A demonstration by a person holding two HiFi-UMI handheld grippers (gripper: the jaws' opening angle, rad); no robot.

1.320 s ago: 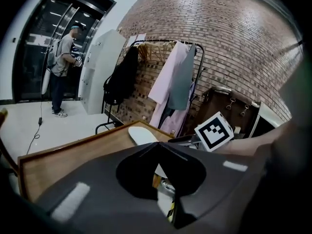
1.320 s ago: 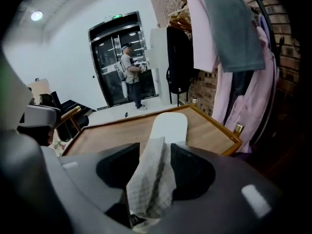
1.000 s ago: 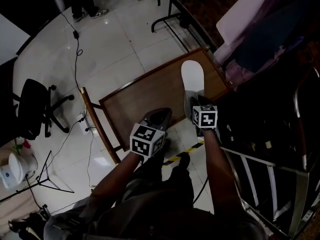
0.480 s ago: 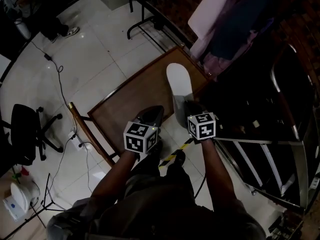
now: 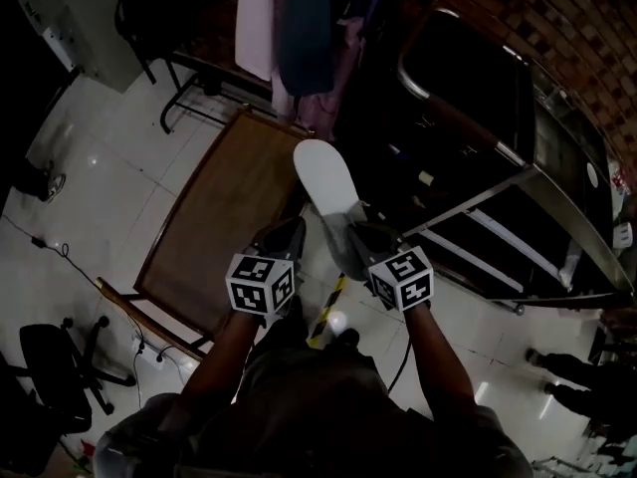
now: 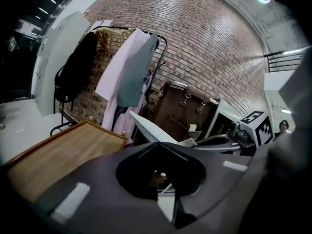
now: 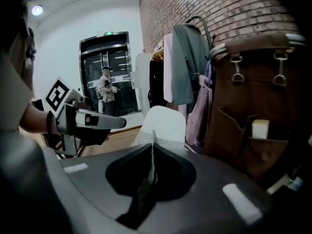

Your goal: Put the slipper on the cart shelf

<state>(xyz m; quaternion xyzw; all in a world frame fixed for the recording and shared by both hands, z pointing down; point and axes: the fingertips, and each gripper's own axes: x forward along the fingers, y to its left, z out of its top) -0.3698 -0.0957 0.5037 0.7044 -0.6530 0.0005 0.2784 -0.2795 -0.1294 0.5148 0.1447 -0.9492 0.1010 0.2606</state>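
White slipper (image 5: pixel 323 179) was pinched by its thin edge in the clenched right tool (image 7: pixel 152 144) (jaws almost flat together); the left tool (image 6: pixel 157 145) was closed on nothing.

Slipper (image 5: pixel 324 182) between table (image 5: pixel 214 232) on the left and cart (image 5: pixel 488 137) on the right, hanging clothes (image 5: pixel 299 28) behind the table

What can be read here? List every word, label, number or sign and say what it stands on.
No text can be read.
Green sign above the glass door: too small and blurred to read.
Marker cubes: black-and-white square patterns only, no letters.
Pale box in the brown bag pocket: no print visible.
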